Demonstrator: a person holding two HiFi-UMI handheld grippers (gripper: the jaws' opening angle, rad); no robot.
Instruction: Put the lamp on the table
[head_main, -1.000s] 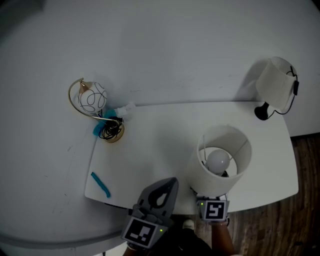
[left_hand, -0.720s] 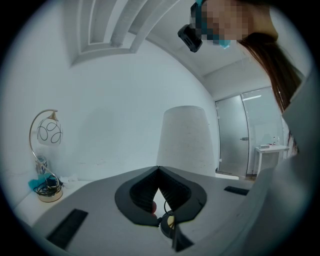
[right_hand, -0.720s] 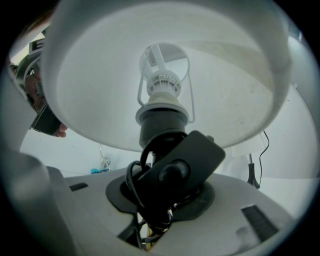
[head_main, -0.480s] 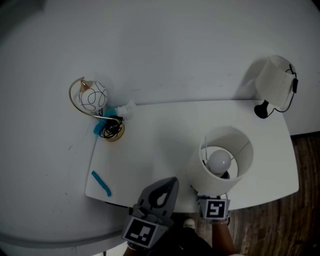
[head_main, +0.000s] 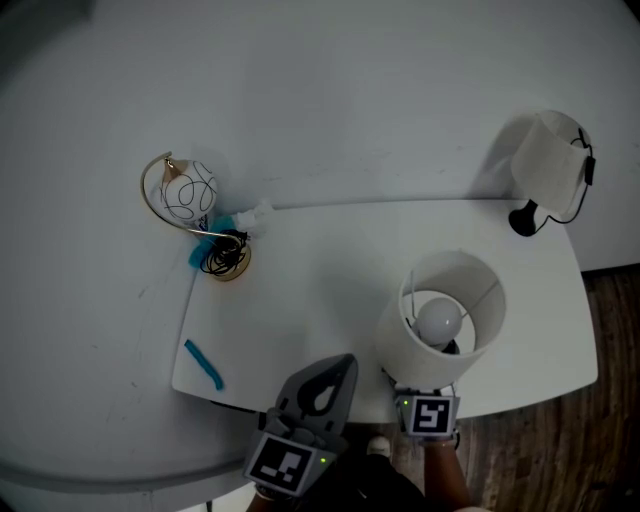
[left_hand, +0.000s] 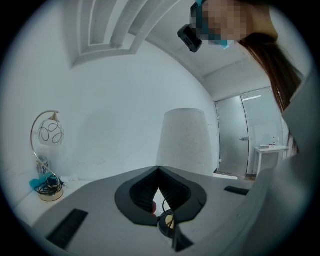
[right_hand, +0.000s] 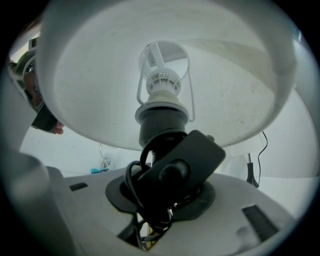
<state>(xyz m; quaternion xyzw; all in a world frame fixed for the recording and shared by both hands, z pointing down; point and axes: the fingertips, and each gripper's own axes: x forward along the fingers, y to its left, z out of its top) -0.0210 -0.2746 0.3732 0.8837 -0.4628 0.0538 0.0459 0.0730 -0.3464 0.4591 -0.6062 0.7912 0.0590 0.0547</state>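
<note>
The lamp has a white drum shade (head_main: 400, 345) with a round bulb (head_main: 437, 322) inside, and it stands over the front right part of the white table (head_main: 300, 290). My right gripper (right_hand: 165, 200) is shut on the lamp's black stem and coiled cord (right_hand: 170, 165) under the shade. In the head view only its marker cube (head_main: 430, 417) shows. Whether the lamp's foot rests on the table is hidden. My left gripper (head_main: 343, 365) hangs at the table's front edge, shut and empty. In the left gripper view its tips (left_hand: 159, 170) meet, with the shade (left_hand: 182, 140) behind them.
A gold arc lamp with a wire globe (head_main: 185, 195) and a tangle of black cord (head_main: 225, 260) sits at the table's back left corner. A blue strip (head_main: 202, 365) lies front left. Another white-shaded lamp (head_main: 550, 165) stands at the back right. Wooden floor (head_main: 600, 440) shows right.
</note>
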